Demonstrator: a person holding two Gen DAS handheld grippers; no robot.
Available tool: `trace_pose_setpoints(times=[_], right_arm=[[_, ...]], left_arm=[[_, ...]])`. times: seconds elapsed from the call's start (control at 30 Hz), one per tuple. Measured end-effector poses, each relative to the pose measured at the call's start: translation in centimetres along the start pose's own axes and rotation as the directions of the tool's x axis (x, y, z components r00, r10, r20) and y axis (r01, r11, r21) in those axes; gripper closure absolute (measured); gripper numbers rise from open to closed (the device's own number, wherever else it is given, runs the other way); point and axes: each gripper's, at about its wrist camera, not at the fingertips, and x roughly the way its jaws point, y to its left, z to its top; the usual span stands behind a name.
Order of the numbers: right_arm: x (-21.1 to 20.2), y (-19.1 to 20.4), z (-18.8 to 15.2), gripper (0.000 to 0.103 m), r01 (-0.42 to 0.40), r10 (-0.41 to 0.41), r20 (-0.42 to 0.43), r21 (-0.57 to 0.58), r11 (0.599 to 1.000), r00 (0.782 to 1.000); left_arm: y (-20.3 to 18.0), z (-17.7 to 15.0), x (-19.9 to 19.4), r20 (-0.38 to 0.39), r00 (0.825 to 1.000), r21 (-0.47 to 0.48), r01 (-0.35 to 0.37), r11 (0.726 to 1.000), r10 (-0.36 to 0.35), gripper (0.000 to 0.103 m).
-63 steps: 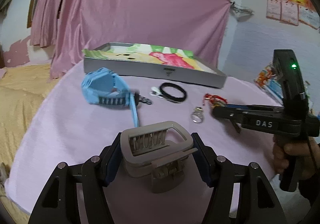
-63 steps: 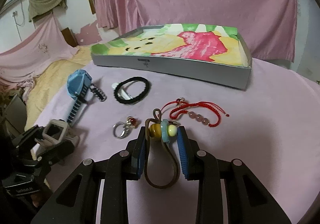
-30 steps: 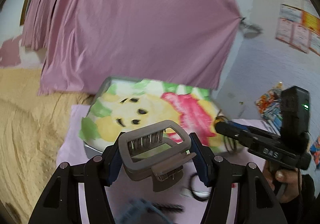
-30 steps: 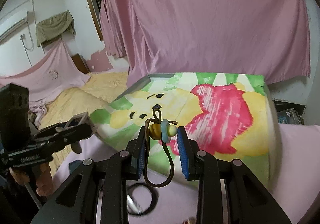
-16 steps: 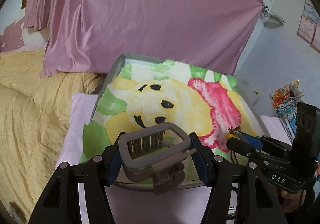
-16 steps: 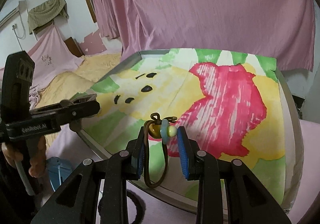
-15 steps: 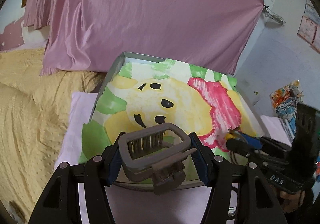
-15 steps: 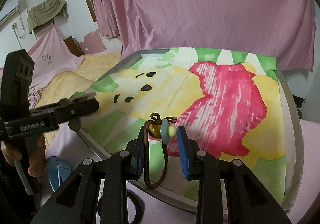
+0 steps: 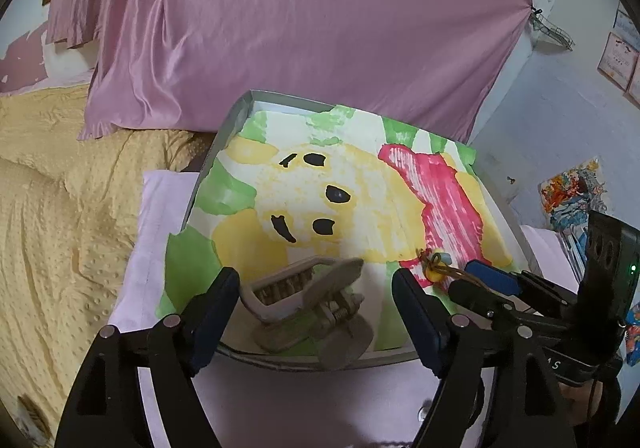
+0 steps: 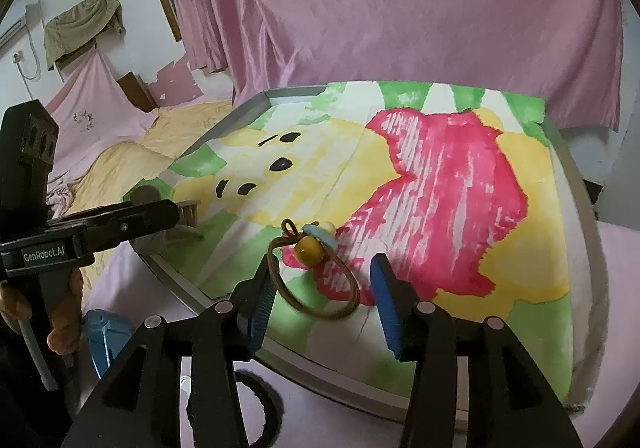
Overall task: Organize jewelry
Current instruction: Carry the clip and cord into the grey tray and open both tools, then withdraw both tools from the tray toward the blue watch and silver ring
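Left wrist — left tongs (image 9: 316, 308) spread | hair claw (image 9: 308, 304) in tray (image 9: 208, 164) | right tongs (image 10: 320, 296) spread — bracelet (image 10: 316, 268) blurred.

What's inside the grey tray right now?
The shallow grey tray is lined with a painted cartoon sheet. Lying on it: a grey-beige hair clip between the open left claw, and a brown cord hair tie with yellow and blue beads between the open right claw. The tray floor is covered by the sheet.
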Motion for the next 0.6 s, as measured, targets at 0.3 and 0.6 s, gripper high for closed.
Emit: trace_pose_setpoints(times=[0.3,0.6], right_arm=[[-5.5,0.6,-1.4,0.023,0.057,-0.062,0.191,0.028,0.998,0.98],[-12.6,2.7,-5.6,0.007,0.085,-0.101,0.415,0.057,0.995,0.904]], left_arm=[[-1.2,-1.9,-4.3,0.178,0.984,0.055,-0.027,0.998,0.017,0.011],[-3.2,-6.5,-10.8,0.422,0.907,0.138,-0.084,0.987,0.019,0.001]])
